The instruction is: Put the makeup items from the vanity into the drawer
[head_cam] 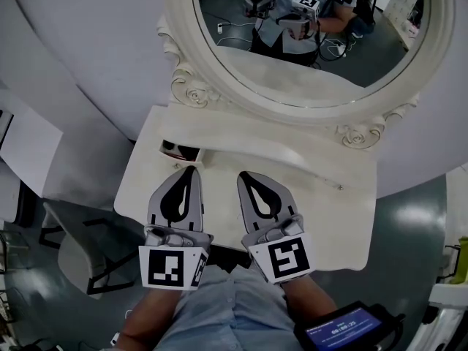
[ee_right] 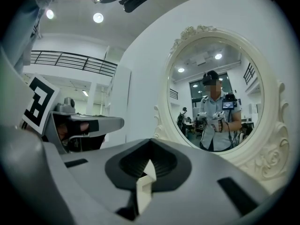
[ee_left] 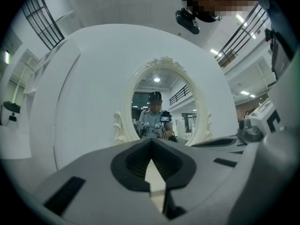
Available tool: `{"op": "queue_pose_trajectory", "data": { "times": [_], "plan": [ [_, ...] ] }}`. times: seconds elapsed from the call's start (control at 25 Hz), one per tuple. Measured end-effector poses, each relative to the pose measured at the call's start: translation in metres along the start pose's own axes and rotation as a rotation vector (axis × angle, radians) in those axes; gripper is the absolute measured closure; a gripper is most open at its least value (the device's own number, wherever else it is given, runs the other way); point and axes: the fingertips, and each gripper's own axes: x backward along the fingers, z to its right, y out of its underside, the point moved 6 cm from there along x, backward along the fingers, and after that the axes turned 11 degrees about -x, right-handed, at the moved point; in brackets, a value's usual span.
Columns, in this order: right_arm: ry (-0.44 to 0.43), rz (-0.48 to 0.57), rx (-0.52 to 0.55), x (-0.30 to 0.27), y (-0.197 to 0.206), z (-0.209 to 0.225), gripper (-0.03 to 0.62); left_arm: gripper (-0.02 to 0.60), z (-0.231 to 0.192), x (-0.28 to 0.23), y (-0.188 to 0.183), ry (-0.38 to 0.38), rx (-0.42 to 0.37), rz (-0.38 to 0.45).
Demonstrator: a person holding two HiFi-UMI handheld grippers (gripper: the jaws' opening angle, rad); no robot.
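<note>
Head view: the left gripper (head_cam: 191, 170) and right gripper (head_cam: 242, 175) hover side by side over the white vanity (head_cam: 329, 196), below an oval mirror (head_cam: 219, 86). A dark opening (head_cam: 179, 151) at the vanity's back left holds something too small to tell.
Left gripper view: jaws closed, empty.
Right gripper view: jaws closed, empty.

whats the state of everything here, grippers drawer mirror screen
left gripper: shut, nothing between its jaws, over the vanity top
right gripper: shut, empty
small drawer: looks open, dark inside, contents unclear
oval mirror: upright, reflecting the person
handheld screen: lit
</note>
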Motion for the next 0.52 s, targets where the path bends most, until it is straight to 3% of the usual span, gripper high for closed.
{"op": "queue_pose_trajectory", "data": {
  "times": [0.52],
  "plan": [
    [0.003, 0.026, -0.015, 0.009, -0.004, 0.012, 0.592, 0.583, 0.013, -0.005, -0.006, 0.008, -0.006, -0.003]
  ]
}}
